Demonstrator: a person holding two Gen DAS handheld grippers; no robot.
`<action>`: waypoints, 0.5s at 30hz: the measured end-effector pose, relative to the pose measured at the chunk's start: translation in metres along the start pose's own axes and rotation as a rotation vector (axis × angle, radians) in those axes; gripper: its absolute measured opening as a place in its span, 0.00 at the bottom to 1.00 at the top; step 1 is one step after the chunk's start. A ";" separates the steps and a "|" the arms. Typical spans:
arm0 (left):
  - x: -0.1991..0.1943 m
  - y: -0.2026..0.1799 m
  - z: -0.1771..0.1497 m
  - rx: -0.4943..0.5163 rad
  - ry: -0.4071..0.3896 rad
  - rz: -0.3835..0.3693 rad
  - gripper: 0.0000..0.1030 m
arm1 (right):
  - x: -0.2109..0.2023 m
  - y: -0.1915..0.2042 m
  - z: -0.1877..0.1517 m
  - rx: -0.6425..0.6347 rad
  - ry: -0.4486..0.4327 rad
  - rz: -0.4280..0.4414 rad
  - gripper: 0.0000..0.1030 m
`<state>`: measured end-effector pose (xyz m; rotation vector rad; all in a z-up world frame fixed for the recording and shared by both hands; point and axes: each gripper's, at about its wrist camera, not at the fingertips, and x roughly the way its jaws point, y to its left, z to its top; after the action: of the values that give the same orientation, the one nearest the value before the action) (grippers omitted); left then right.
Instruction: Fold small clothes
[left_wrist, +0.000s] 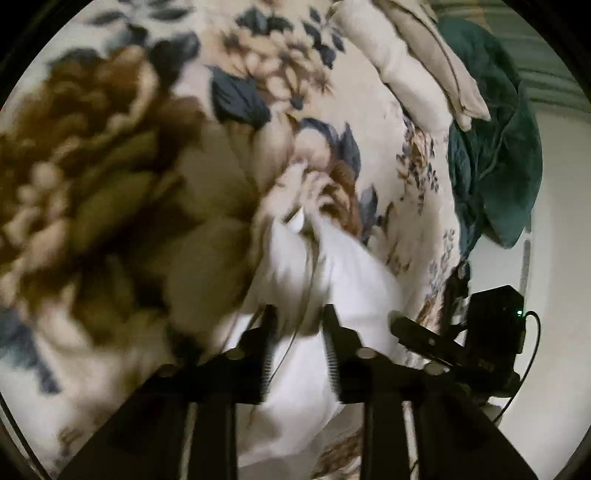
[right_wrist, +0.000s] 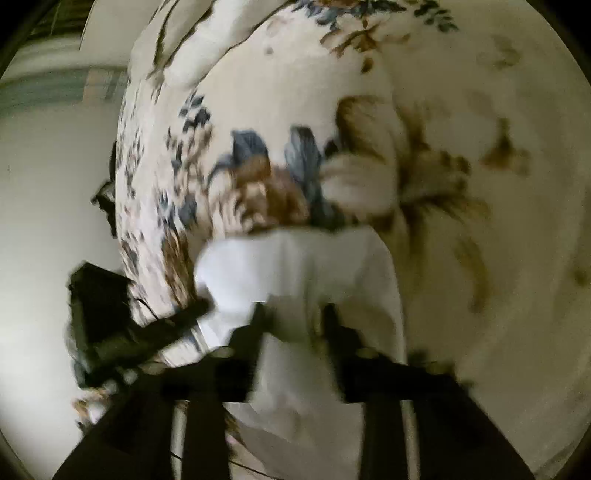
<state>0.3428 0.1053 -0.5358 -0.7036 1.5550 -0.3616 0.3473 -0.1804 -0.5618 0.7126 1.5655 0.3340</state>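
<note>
A small white garment (left_wrist: 325, 280) hangs bunched over a floral bed cover (left_wrist: 110, 166). My left gripper (left_wrist: 299, 317) has its two black fingers close together with the white cloth between them. In the right wrist view the same white garment (right_wrist: 295, 266) fills the space between the fingers of my right gripper (right_wrist: 293, 314), which also pinches it. The other gripper shows in each view: the right one in the left wrist view (left_wrist: 461, 339), the left one in the right wrist view (right_wrist: 140, 328). Both views are blurred by motion.
The floral bed cover (right_wrist: 443, 147) spreads under both grippers. Cream pillows (left_wrist: 417, 74) lie at the far end of the bed. A dark green blanket (left_wrist: 495, 147) is heaped at the bed's right edge, beside a pale wall (left_wrist: 554, 221).
</note>
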 end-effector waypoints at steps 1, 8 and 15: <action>-0.004 -0.003 -0.010 0.039 -0.009 0.039 0.43 | 0.001 -0.001 -0.008 -0.017 0.003 -0.015 0.56; -0.010 -0.006 -0.092 0.283 -0.053 0.273 0.54 | 0.028 -0.017 -0.083 -0.137 0.135 -0.236 0.56; -0.035 0.027 -0.156 0.106 -0.026 0.156 0.65 | -0.019 -0.032 -0.144 0.018 0.113 -0.111 0.56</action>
<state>0.1841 0.1189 -0.5059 -0.4999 1.5435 -0.3145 0.1999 -0.1883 -0.5465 0.6272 1.7099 0.2824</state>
